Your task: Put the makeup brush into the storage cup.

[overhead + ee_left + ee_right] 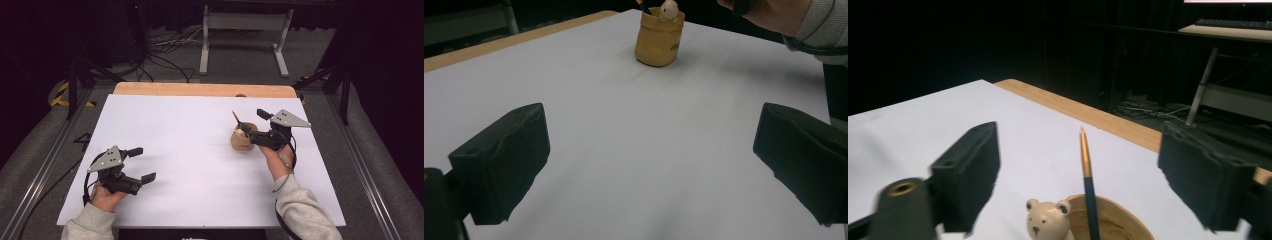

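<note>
A small tan pen cup [243, 139] stands on the white tabletop [190, 150], at about 2 o'clock from the middle of it. A pencil [235, 119] sticks up out of the cup, and a little bear figure [241, 133] sits on its rim.

The right hand-held gripper [249, 127] is right over the cup. Its jaws are wide open and hold nothing. In the right gripper view, the pencil [1087, 185] rises between the two jaws, nearly straight up, with its gold end on top, and the bear figure [1048, 219] is just to its 9 o'clock side. The cup rim [1128, 220] curves around them. The pencil looks like the thing to grab next, and the right hand is much nearer to it.

The left hand-held gripper [141, 163] is well apart, at about 8 o'clock on the tabletop. Its jaws are wide open too, with nothing in them. From it, the cup [659, 40] lies far ahead at about 12 o'clock.

The tabletop is flat and bare, with a wooden edge [205, 89] at the far side. The room around it is dark, with grey carpet, cables on the floor [165, 55] and a white stand [245, 35] behind.
</note>
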